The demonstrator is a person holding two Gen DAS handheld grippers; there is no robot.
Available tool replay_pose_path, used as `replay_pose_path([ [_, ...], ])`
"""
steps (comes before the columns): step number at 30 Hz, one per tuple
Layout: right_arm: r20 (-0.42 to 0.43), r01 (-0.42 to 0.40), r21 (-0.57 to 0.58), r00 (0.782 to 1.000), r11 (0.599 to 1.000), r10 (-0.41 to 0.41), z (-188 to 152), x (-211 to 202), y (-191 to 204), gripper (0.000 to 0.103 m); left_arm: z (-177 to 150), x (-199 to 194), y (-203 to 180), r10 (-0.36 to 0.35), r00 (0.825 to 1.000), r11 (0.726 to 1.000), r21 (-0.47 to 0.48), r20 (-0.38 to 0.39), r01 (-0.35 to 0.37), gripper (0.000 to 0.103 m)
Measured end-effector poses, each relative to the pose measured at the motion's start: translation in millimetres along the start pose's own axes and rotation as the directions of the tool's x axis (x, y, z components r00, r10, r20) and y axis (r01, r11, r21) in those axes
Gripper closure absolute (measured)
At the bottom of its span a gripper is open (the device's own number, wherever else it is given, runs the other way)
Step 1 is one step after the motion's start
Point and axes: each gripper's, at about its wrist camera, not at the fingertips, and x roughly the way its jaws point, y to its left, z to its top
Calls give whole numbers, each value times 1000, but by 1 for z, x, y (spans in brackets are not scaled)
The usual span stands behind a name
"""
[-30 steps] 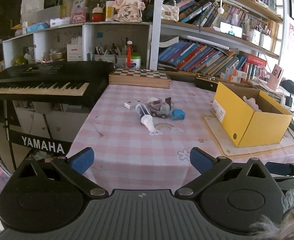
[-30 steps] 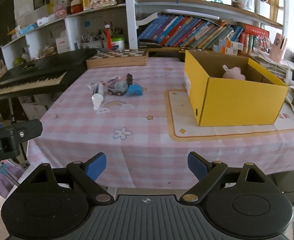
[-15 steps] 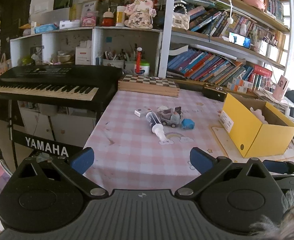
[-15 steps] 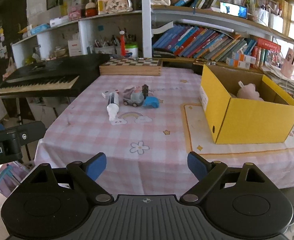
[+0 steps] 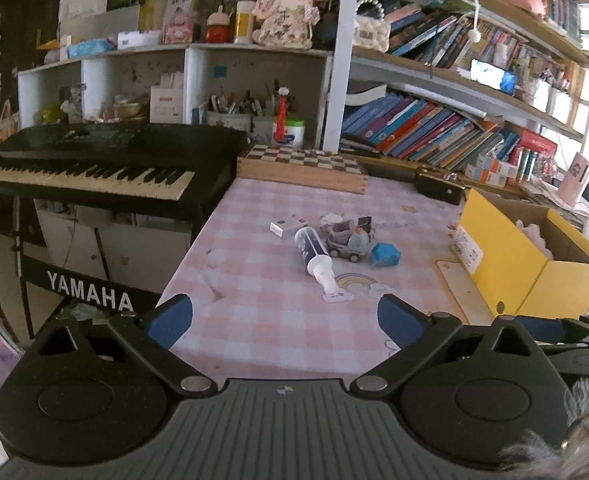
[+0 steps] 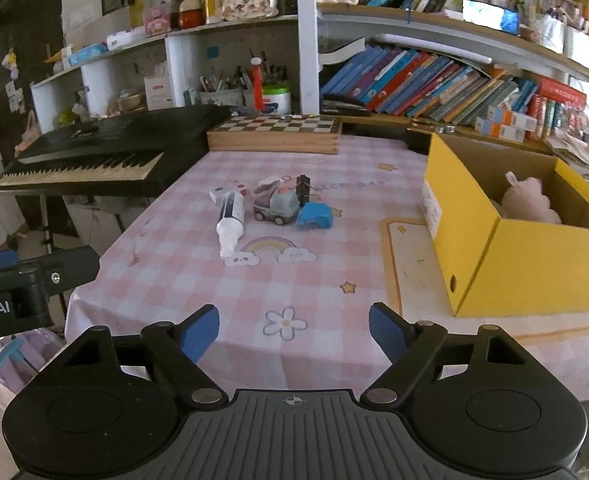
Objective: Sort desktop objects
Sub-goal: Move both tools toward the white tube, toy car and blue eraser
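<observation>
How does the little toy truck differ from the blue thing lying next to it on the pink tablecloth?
The toy truck is grey, with wheels and a raised back; the blue object is one plain blue lump, with no wheels. The truck looks taller and longer; the blue object sits low. Both rest on the checked tablecloth, close beside each other, and neither gripper is touching them.

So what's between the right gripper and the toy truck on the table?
In the right wrist view, only bare pink checked tablecloth with printed flower and rainbow lies between the right gripper, jaws closing on nothing, and the toy truck.
</observation>
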Motion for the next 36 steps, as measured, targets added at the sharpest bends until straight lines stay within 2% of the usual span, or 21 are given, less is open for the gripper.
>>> replay_pose_path([
  [18,-92,-21,-41,996,999,18,39,89,-27,21,27,91,-13,36,994,998,-47,-104,-41,3],
  [22,-96,-33,-52,995,998,28,50,112,-34,26,33,113,-13,42,991,997,-61,-125,-50,8],
  [29,-99,-46,-62,994,997,40,71,148,-37,30,46,154,-24,32,991,998,-49,-132,-39,8],
  [36,-148,-63,-67,988,996,53,82,189,-35,40,58,204,-33,32,984,999,-35,-173,-39,14],
])
